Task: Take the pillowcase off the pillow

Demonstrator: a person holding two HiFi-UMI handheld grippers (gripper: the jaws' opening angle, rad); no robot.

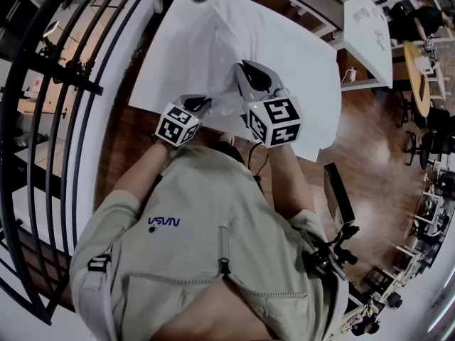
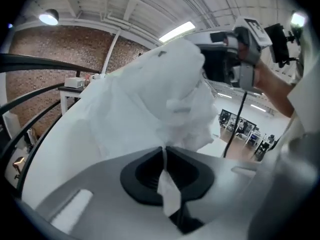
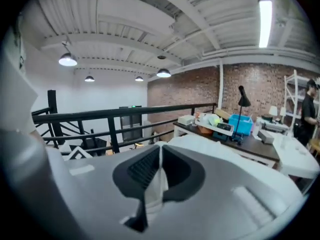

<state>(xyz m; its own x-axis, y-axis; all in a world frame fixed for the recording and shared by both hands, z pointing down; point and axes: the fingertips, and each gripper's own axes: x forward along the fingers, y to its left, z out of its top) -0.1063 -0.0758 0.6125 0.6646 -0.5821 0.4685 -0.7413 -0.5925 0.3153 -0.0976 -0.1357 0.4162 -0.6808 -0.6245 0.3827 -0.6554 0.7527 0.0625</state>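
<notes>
The white pillow in its pillowcase (image 1: 213,41) lies flat on a brown wooden surface (image 1: 124,137) in front of me. At its near edge, my left gripper (image 1: 201,104) is shut on a fold of the pillowcase; in the left gripper view a white strip (image 2: 167,186) runs between the closed pads, and the cloth (image 2: 150,99) bulges up just past my left gripper (image 2: 164,149). My right gripper (image 1: 249,68) sits just to the right, raised a little, and is also shut on white cloth (image 3: 156,184). In its own view my right gripper (image 3: 160,146) has the cloth pinched between the pads.
A black railing (image 1: 64,84) curves along the left. A white table (image 1: 366,27) stands at the back right, and a black stand (image 1: 338,194) is by my right side. The right gripper view shows a cluttered desk with a blue bin (image 3: 245,124) beyond a rail (image 3: 125,111).
</notes>
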